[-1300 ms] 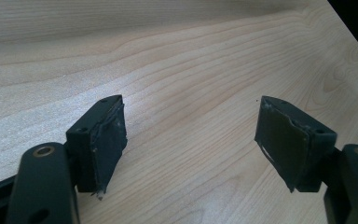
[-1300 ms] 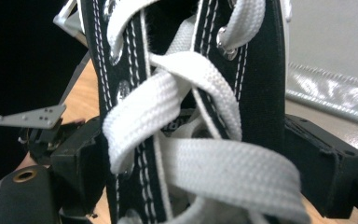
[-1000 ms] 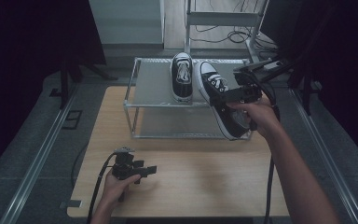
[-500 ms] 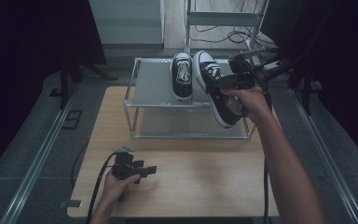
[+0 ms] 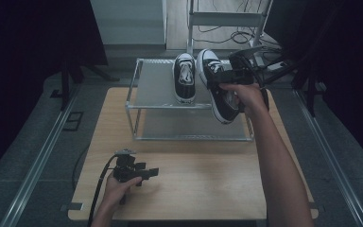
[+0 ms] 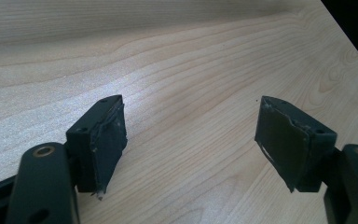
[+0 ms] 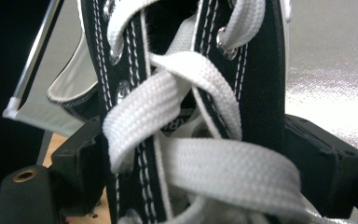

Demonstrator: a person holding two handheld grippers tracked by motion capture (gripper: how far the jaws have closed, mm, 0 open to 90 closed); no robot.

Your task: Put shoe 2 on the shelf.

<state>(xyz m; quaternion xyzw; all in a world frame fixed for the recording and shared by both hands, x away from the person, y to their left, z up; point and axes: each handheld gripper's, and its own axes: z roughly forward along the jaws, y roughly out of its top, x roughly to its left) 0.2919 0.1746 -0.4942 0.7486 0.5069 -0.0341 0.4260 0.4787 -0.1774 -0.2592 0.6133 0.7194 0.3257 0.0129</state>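
Observation:
Two black sneakers with white laces are at the metal rack (image 5: 156,90). One sneaker (image 5: 185,77) stands on the rack's top shelf. The other sneaker (image 5: 215,85) hangs tilted at the shelf's right part, heel out past the front rail, with my right gripper (image 5: 227,85) shut on it. In the right gripper view the jaws press both sides of the laced upper (image 7: 191,121). My left gripper (image 5: 144,174) rests on the wooden table (image 5: 194,179) at the near left, open, with bare wood (image 6: 191,116) between its pads.
The rack has a lower shelf (image 5: 194,125) under the top one. A second metal frame (image 5: 227,19) and cables stand behind the table. Metal rails (image 5: 38,161) run along both sides of the table.
My right gripper has carried the sneaker leftward and up, from beside the rack's right end to the top shelf next to the other sneaker. The left gripper has stayed still.

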